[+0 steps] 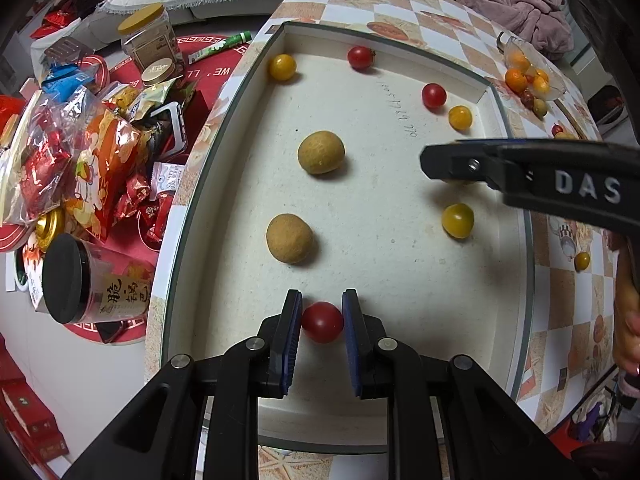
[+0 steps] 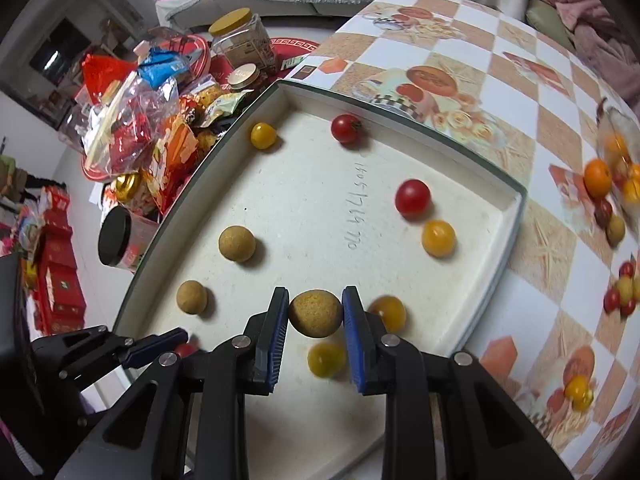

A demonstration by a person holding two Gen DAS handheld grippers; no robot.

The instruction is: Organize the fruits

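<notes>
Left wrist view: left gripper (image 1: 322,322) is sitting low over the near end of the white tray (image 1: 502,108), its blue pads (image 1: 294,332) closing on a red cherry tomato (image 1: 322,321), pads touching it on both sides. Ahead in the tray, two tan longans are lying one behind the other: near one (image 1: 289,238), far one (image 1: 321,152). Far end is holding a yellow tomato (image 1: 282,67) by the left corner & a red tomato (image 1: 360,57) by the back wall. Right side is showing another red tomato (image 1: 434,95), a yellow one (image 1: 460,117) just beside it, and a yellow one (image 1: 458,220) nearer. Right gripper's black arm (image 1: 532,176) is reaching in from the right above the tray; can't tell its jaw state from here. Snack bags (image 1: 100,160) & a black-lidded jar (image 1: 80,280) are crowding the floor to the left.

Right wrist view: right gripper (image 2: 315,314) is clamping a tan longan (image 2: 315,313) between its pads, w/ the fruit hanging above the tray floor. Two yellow tomatoes are lying close by, one (image 2: 326,359) below the longan, one (image 2: 389,312) partly behind the right finger. Loose fruits (image 2: 622,292) are scattered on the checkered tablecloth (image 2: 520,240) to the right, outside the tray. Left gripper is showing at lower left w/ a bit of red between its fingers.
</notes>
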